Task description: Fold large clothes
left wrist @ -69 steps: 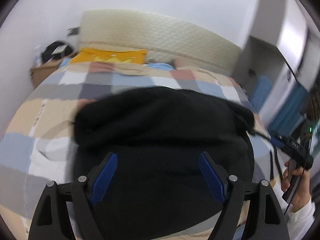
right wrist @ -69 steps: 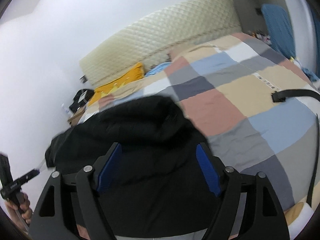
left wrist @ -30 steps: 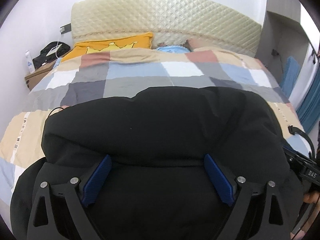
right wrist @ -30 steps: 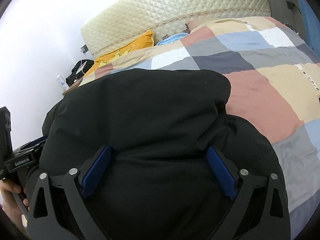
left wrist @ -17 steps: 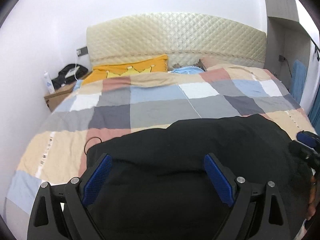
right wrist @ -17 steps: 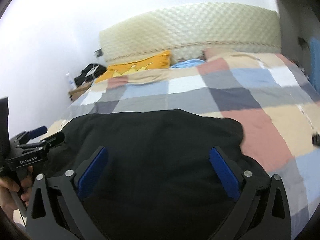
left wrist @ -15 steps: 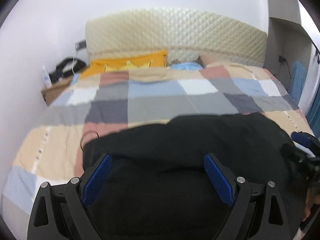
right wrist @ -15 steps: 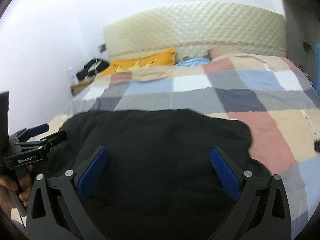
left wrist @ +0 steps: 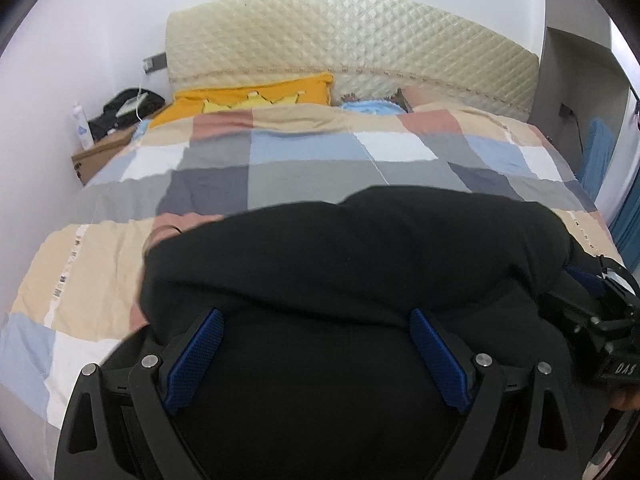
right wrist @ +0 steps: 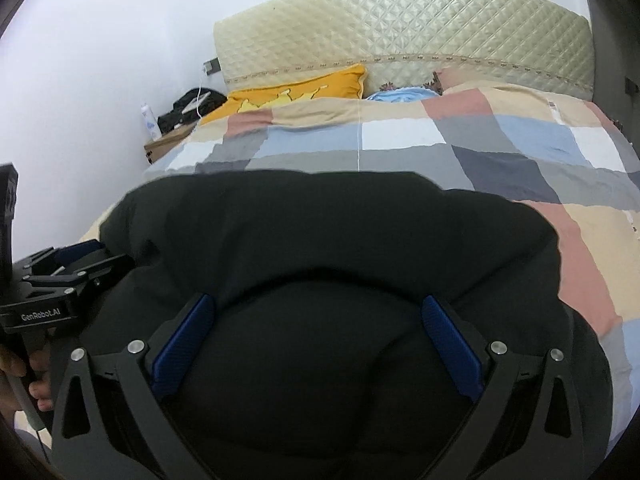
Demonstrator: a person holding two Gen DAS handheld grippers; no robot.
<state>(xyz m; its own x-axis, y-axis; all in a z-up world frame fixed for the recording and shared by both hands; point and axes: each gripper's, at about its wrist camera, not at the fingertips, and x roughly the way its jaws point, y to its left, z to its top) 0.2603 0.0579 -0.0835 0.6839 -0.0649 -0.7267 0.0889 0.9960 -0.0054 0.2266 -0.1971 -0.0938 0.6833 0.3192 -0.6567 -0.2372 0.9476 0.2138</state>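
- Right gripper (right wrist: 316, 340) is sitting fully spread over the bulky black padded garment (right wrist: 320, 248); its jaws have just been opening, fabric is lying between the blue pads (right wrist: 182, 344) but nothing is pinching it.
- Left gripper (left wrist: 316, 356) is likewise spread wide above the same garment, pads clear of the cloth, nothing held.
- Each gripper is showing at the edge of the other's view, one at either side of the garment, a hand (right wrist: 38, 390) wrapped round the left one's grip.
- Garment is lying in a rounded, puffy heap at the near end of the checked patchwork bedspread (left wrist: 304, 168); the fold looks loose.
- Farther back: orange pillow (left wrist: 248, 98), quilted cream headboard (left wrist: 360, 36).
- Risk, as a judgement: the puffy padding is likely springing back, so the fold may be opening or sliding toward the bed edge once released.
- Risk: black on black is hiding seams, so a regrasp may be catching one layer only.
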